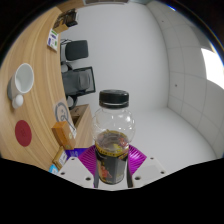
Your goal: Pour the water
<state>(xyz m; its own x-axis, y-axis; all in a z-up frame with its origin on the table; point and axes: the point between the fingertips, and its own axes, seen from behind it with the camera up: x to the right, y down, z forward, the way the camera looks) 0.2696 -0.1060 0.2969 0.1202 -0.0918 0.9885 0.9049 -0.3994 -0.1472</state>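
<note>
Glass jar with black lid, dark contents low inside, sits clamped between both purple pads of the gripper, lifted clear of the wooden desk; judgement: lid looks on, so unscrew before tilting slowly.

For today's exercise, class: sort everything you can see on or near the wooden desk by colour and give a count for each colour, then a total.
Clear, black-lidded: 1, the jar held between the tool's fingers.
White: 1, a cup on the wooden desk.
Red: 1, a round coaster.
Black: 1, an office chair.
Tan: 1, a small box.
Total: 5
</note>
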